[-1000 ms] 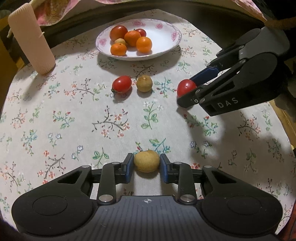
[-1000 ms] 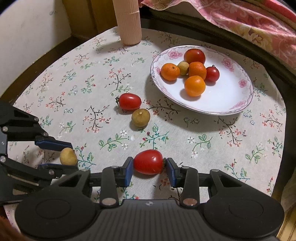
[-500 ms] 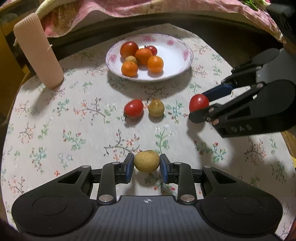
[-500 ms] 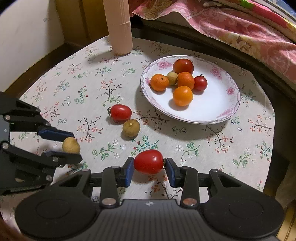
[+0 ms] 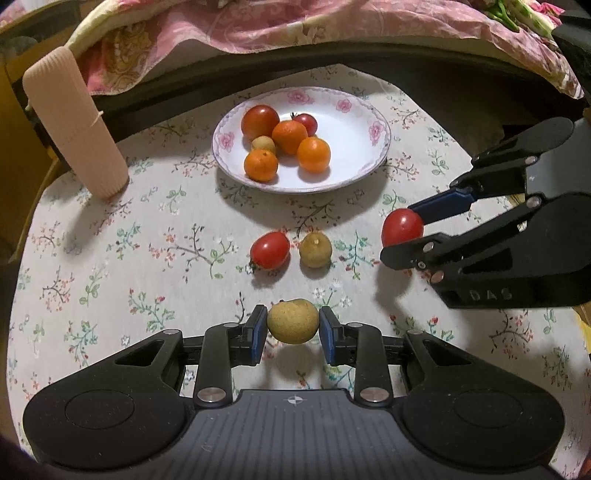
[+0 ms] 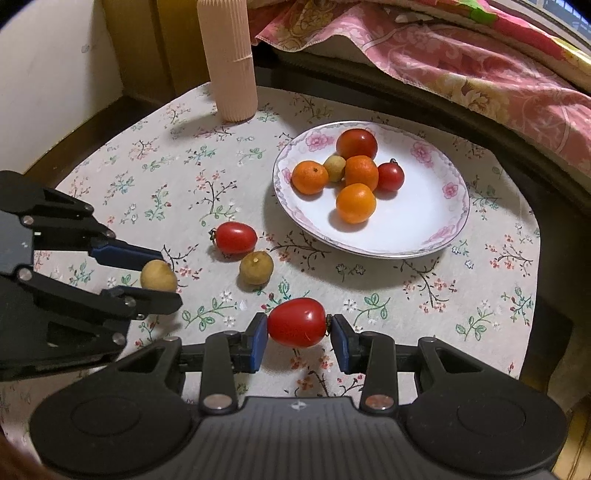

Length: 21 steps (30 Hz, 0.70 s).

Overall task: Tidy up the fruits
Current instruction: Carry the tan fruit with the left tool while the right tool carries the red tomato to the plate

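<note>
A round counter [image 5: 110, 280] under a pale floral cloth fills both views, with a pink patterned bedspread [image 5: 295, 26] bunched along the top edge and a ribbed peach cylinder [image 5: 74, 125] standing upper left in the left view. Just above centre sits the white plate with pink flowers [image 5: 376, 147], already loaded: six fruits clustered on its left half, three oranges among them. So a good share looks sorted. Two more are in the air now. The left tool [image 5: 293, 328] is clamped on a tan round fruit [image 5: 293, 321], clear of the cloth with its shadow beneath. The right tool [image 6: 297, 330] grips a red oval tomato [image 6: 296, 322], pads pressed on both ends. Left on the cloth, between the tools and the plate, lie a second red oval tomato [image 5: 269, 249] and a dull yellow-brown round fruit [image 5: 315, 248], just beside each other. Those two look like the remainder once the carried pair lands. The hands holding the tools are out of view, and what the small tan fruits really are is hard to tell.
</note>
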Each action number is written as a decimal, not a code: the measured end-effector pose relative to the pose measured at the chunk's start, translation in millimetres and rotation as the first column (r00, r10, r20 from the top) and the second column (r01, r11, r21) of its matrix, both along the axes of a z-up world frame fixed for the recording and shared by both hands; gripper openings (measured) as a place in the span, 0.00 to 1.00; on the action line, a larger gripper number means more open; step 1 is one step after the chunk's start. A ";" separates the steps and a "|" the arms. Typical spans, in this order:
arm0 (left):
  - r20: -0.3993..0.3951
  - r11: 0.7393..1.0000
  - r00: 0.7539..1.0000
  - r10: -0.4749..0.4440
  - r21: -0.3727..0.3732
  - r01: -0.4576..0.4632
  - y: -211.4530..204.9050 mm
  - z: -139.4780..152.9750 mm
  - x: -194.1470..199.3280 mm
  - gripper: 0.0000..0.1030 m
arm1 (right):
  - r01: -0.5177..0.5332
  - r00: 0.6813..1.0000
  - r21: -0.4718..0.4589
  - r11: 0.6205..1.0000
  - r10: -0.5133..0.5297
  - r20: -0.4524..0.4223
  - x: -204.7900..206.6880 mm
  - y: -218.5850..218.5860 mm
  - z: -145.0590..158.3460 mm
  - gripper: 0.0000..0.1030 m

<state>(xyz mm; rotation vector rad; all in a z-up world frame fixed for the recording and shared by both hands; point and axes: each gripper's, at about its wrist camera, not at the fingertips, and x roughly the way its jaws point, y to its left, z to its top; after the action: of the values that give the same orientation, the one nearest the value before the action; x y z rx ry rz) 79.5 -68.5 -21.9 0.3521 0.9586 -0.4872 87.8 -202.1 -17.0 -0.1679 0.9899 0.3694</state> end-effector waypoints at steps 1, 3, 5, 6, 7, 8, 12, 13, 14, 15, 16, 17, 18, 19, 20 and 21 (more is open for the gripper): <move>0.003 1.000 1.000 0.000 -0.001 0.000 -0.8 1.0 1.0 0.37 | 0.001 1.000 0.001 1.000 -0.001 0.002 -0.1 0.1 0.6 0.37; 0.010 1.000 1.000 0.001 -0.004 -0.001 -2.7 2.9 3.1 0.37 | 0.002 1.000 0.002 1.000 -0.002 0.005 -0.3 0.3 1.7 0.37; 0.016 1.000 1.000 0.002 -0.005 -0.002 -4.6 4.4 5.3 0.37 | 0.006 1.000 0.003 1.000 -0.006 0.008 -0.4 0.4 2.6 0.37; 0.019 1.000 1.000 0.003 -0.007 -0.003 -5.6 5.2 6.6 0.37 | 0.007 1.000 0.004 1.000 -0.007 0.010 -0.6 0.3 3.2 0.37; 0.021 1.000 1.000 0.004 -0.008 -0.004 -6.3 5.7 7.7 0.37 | 0.008 1.000 0.005 1.000 -0.008 0.012 -0.7 0.1 3.6 0.37; 0.024 1.000 1.000 0.005 -0.009 -0.005 -7.1 6.2 8.8 0.37 | 0.010 1.000 0.006 1.000 -0.010 0.015 -0.6 -0.1 4.1 0.37; 0.036 1.000 0.999 0.006 -0.014 -0.006 -11.1 9.2 13.3 0.37 | 0.016 1.000 0.009 1.000 -0.016 0.023 -1.2 -0.1 6.3 0.37; 0.039 1.000 0.999 0.006 -0.015 -0.005 -12.5 10.1 14.5 0.37 | 0.017 1.000 0.010 1.000 -0.017 0.025 -1.4 -0.3 6.7 0.37; 0.042 1.000 0.999 0.005 -0.016 -0.005 -13.9 10.9 15.7 0.37 | 0.018 0.999 0.011 1.000 -0.019 0.026 -1.2 -0.4 7.0 0.37; 0.045 1.000 0.999 0.005 -0.018 -0.004 -15.4 11.7 17.0 0.37 | 0.021 0.999 0.012 1.000 -0.021 0.027 -1.6 -0.7 7.6 0.37; 0.048 1.000 0.999 0.004 -0.020 -0.003 -17.2 12.6 18.4 0.37 | 0.022 0.999 0.014 1.000 -0.023 0.028 -1.6 -1.2 8.1 0.37; 0.050 1.000 0.999 0.004 -0.022 -0.003 -18.9 13.4 19.8 0.37 | 0.025 0.999 0.016 1.000 -0.025 0.030 -1.4 -1.9 8.8 0.37; 0.056 1.000 0.998 0.005 -0.021 -0.004 -20.4 14.2 20.9 0.37 | 0.027 0.999 0.017 0.999 -0.027 0.032 -0.9 -2.4 9.6 0.37; 0.060 1.000 0.998 0.005 -0.022 -0.004 -21.7 15.0 22.5 0.37 | 0.029 0.999 0.019 0.999 -0.030 0.034 -0.4 -2.8 10.4 0.37; 0.060 1.000 0.998 0.008 -0.026 -0.006 -22.6 15.6 24.1 0.37 | 0.033 0.999 0.019 0.999 -0.034 0.036 0.1 -3.0 11.3 0.37; 0.059 1.000 0.998 0.010 -0.030 -0.008 -23.1 16.1 25.9 0.37 | 0.037 0.998 0.016 0.999 -0.038 0.040 0.5 -3.7 12.1 0.37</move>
<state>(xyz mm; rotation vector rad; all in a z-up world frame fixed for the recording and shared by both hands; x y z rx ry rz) 105.4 -91.6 -5.8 0.3337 0.8940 -0.4800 88.3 -205.8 -4.8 -0.1428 0.9487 0.3379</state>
